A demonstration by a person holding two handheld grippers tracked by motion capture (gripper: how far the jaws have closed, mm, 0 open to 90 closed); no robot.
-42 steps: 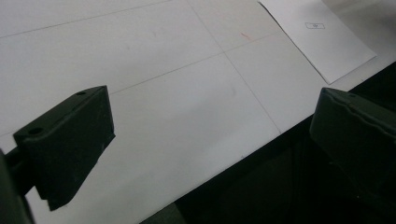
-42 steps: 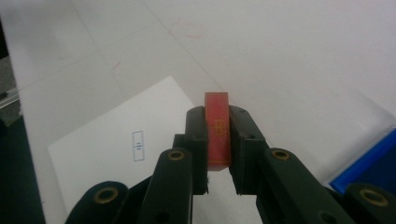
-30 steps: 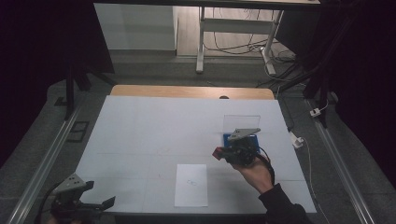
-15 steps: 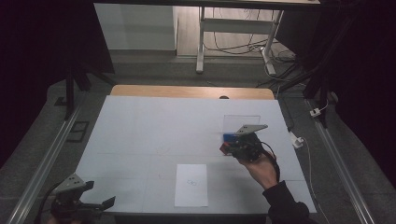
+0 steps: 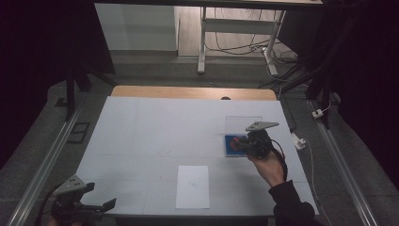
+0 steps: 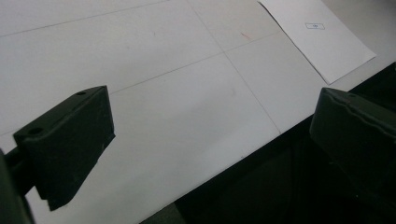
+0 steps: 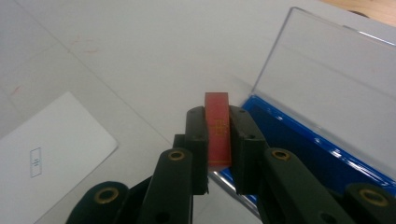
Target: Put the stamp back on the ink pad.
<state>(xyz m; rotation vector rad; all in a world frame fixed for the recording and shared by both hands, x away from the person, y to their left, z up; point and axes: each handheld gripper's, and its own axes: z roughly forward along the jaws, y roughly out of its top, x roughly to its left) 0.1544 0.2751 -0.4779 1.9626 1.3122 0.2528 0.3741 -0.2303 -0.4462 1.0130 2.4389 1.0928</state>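
While the left gripper gapes, the right gripper pinches a red block beside the open blue case.

The worktop carries 1 white sheet of paper, 1 blue case with 1 clear lid raised, and 1 red block; 2 tongs are present, left and right

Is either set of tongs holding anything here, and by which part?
The right tongs pinch a small red block by its two broad faces, its top sticking out. The left tongs are open, holding nothing.
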